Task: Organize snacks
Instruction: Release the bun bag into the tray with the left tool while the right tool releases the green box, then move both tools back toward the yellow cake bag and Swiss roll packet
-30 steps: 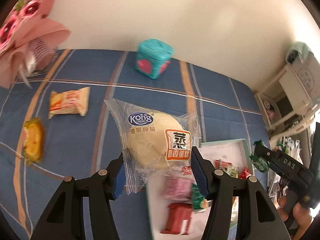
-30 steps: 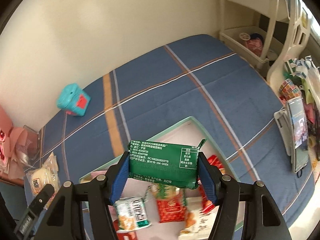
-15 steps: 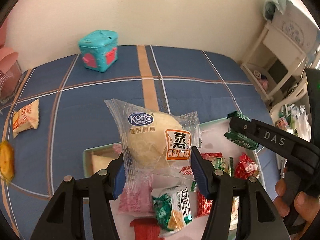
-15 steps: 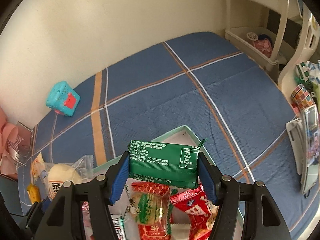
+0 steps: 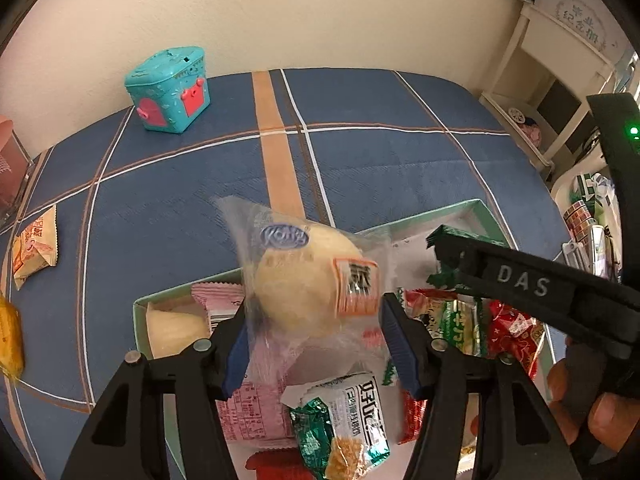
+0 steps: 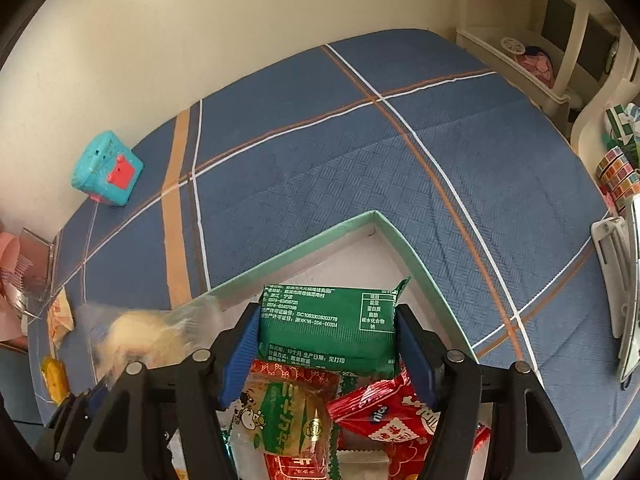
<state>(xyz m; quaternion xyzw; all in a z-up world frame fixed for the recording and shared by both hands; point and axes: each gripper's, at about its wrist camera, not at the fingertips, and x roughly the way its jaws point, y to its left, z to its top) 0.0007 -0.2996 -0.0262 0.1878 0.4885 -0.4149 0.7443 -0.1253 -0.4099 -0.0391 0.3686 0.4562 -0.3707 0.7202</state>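
My left gripper [image 5: 316, 344] has its jaws spread wider than the clear-wrapped round cake [image 5: 308, 284], which is blurred and tilted between them above the mint-rimmed white tray [image 5: 476, 204]. My right gripper [image 6: 326, 348] is shut on a green snack packet [image 6: 328, 328] over the tray's far corner [image 6: 374, 216]. In the left wrist view the right gripper [image 5: 444, 264] sits at the right with the green packet [image 5: 444, 278]. Several wrapped snacks fill the tray, such as a green-white packet [image 5: 348, 420] and a red one [image 6: 384, 420].
A teal toy box [image 5: 170, 92] stands by the wall on the blue plaid cloth. An orange-white snack [image 5: 34, 244] and a yellow snack [image 5: 8, 340] lie left of the tray. A white shelf unit [image 5: 548, 80] and stationery [image 6: 616, 172] stand at the right.
The left jaws have opened and the cake has tipped and blurred between them. Both grippers have moved lower over the tray. The right gripper still holds the green packet.
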